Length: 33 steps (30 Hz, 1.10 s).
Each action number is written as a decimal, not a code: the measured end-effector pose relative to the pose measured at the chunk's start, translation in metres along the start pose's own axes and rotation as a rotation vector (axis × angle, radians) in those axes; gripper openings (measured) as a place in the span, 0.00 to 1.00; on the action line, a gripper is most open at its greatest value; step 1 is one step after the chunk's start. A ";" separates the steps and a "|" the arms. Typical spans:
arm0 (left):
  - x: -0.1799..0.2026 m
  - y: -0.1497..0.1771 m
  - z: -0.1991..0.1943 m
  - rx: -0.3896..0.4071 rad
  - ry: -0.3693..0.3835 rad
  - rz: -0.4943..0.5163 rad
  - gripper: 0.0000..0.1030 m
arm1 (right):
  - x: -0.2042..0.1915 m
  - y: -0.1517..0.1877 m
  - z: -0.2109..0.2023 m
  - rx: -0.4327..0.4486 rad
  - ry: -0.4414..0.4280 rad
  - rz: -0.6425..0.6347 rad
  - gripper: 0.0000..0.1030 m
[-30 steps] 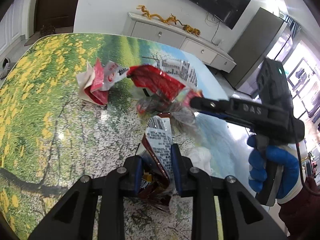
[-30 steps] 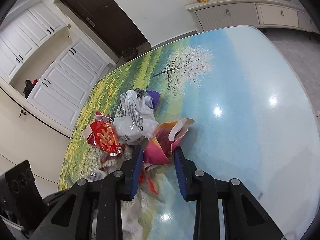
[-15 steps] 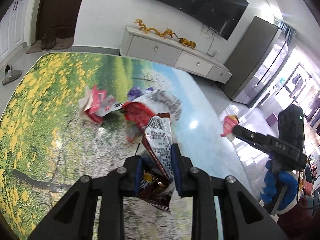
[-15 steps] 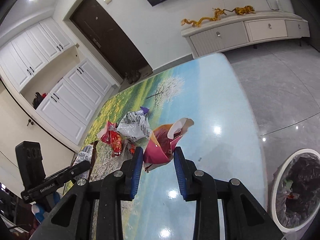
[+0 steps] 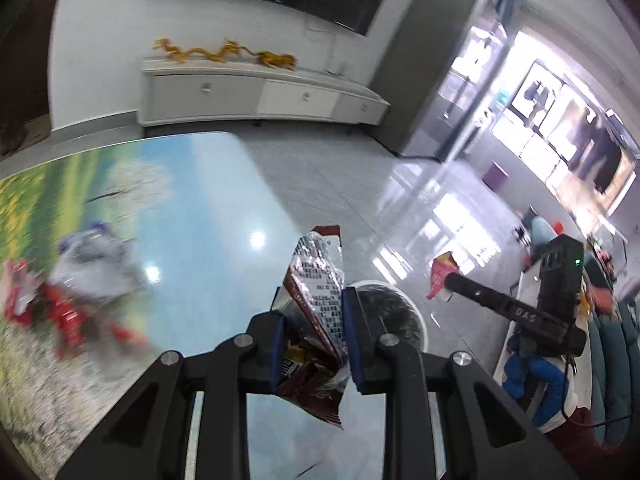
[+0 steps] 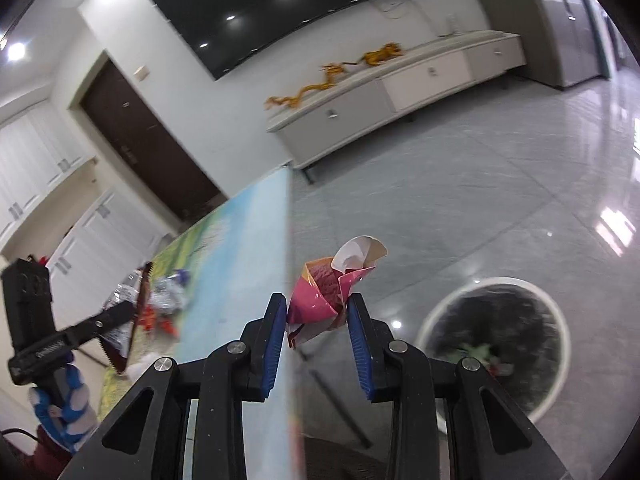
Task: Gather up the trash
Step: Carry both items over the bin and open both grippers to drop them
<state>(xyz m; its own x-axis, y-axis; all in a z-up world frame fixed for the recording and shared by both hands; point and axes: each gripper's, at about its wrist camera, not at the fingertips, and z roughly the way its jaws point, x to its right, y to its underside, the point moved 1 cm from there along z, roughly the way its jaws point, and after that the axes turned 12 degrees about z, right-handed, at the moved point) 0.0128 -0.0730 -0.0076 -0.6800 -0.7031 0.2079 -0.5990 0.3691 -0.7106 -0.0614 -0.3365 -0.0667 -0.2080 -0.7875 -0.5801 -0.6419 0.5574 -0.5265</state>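
Note:
My left gripper [image 5: 314, 312] is shut on a dark red and silver snack wrapper [image 5: 318, 292], held at the table's right edge. The white-rimmed trash bin [image 5: 400, 316] with a black liner shows just behind it. My right gripper [image 6: 318, 316] is shut on a crumpled pink wrapper [image 6: 326, 292] and is past the table edge, over the floor. The bin [image 6: 496, 344] stands on the floor to its right. The right gripper also shows in the left wrist view [image 5: 448, 284], and the left gripper in the right wrist view [image 6: 132, 308].
More wrappers, red and silver [image 5: 72, 288], lie on the landscape-print table [image 5: 200, 208], blurred. They also show in the right wrist view [image 6: 164, 300]. A white sideboard [image 5: 256, 96] stands at the far wall. Grey tile floor [image 6: 460, 208] surrounds the bin.
Both grippers have swung right, away from the wrapper pile toward the bin, each still holding its wrapper. The right gripper has passed the table edge.

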 end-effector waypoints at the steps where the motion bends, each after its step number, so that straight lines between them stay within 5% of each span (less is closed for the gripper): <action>1: 0.012 -0.008 0.012 -0.013 0.014 0.020 0.24 | 0.011 -0.001 -0.003 0.008 0.031 0.007 0.29; 5: 0.053 -0.032 0.062 -0.069 0.067 0.090 0.24 | 0.064 -0.005 -0.013 0.019 0.141 0.057 0.29; 13: 0.125 -0.056 0.154 -0.190 0.190 0.145 0.28 | 0.135 -0.006 -0.001 -0.016 0.227 0.192 0.33; 17: 0.145 -0.062 0.187 -0.225 0.242 0.134 0.49 | 0.154 -0.005 0.002 -0.018 0.254 0.243 0.44; 20: 0.158 -0.065 0.204 -0.249 0.265 0.126 0.54 | 0.163 -0.005 0.003 -0.019 0.266 0.270 0.48; 33: 0.141 -0.046 0.175 -0.239 0.208 0.146 0.54 | 0.166 -0.002 -0.017 0.022 0.279 0.318 0.49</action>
<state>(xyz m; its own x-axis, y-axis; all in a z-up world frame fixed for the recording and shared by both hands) 0.0188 -0.2956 -0.0633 -0.8228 -0.5026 0.2653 -0.5541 0.6059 -0.5708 -0.1070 -0.4725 -0.1516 -0.5867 -0.6145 -0.5274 -0.4979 0.7874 -0.3635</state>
